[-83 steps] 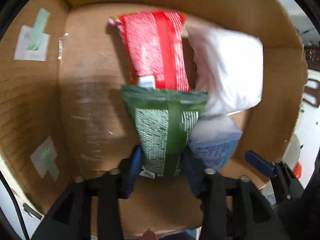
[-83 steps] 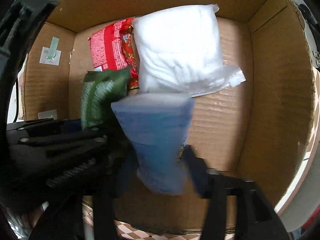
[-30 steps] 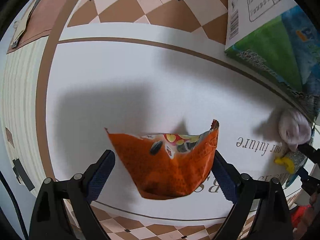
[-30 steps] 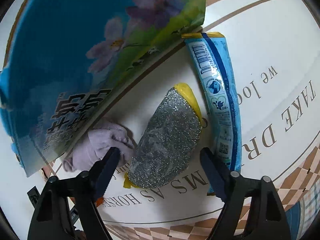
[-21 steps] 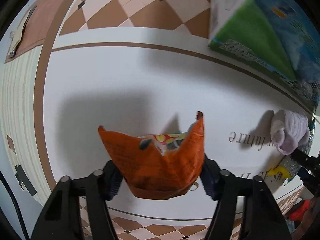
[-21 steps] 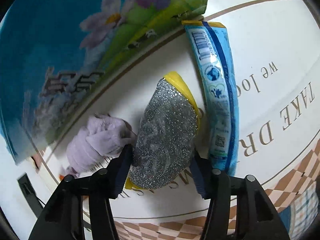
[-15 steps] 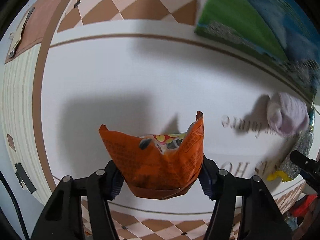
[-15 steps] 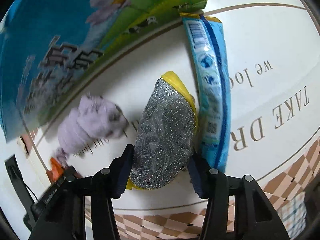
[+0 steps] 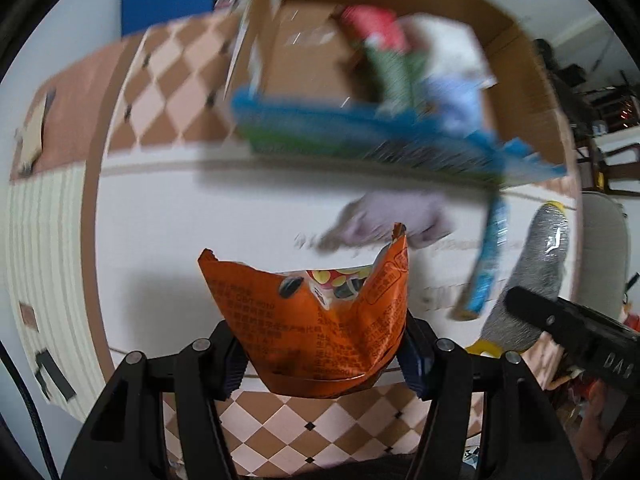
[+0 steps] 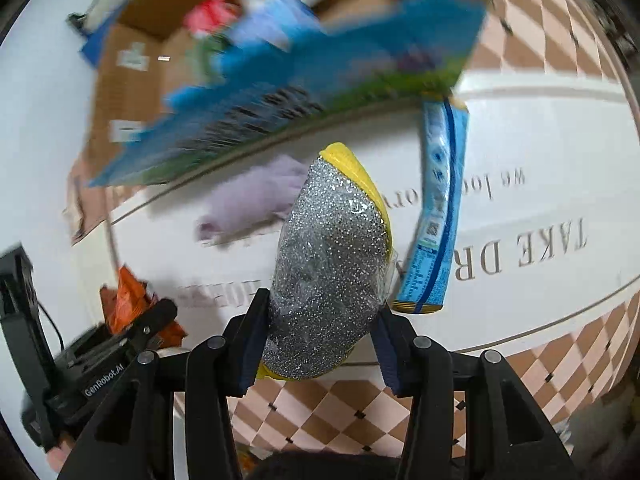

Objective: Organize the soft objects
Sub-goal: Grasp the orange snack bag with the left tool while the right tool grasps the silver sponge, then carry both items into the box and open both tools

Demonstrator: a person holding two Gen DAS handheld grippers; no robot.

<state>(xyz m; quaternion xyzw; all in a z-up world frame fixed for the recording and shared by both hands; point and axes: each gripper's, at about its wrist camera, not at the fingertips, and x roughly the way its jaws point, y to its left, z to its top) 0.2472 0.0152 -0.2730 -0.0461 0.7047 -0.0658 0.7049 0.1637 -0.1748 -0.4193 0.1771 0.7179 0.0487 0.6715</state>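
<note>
My left jaws (image 9: 324,354) clench the orange snack bag (image 9: 316,320), my right jaws (image 10: 316,354) the glittery sponge (image 10: 328,276), both lifted toward the cardboard box (image 9: 516,80) at 12 o'clock.

- The orange snack bag (image 9: 320,320) sits crumpled and torn open at its top between the left gripper's (image 9: 324,356) pads, clamped.
- The silver glitter sponge (image 10: 328,276) with a yellow edge stands upright, squeezed between the right gripper's (image 10: 316,356) pads.
- The blue packet (image 10: 438,216) lies flat just right of that sponge.
- The lilac cloth (image 10: 256,196), blurred, lies beyond it.
</note>
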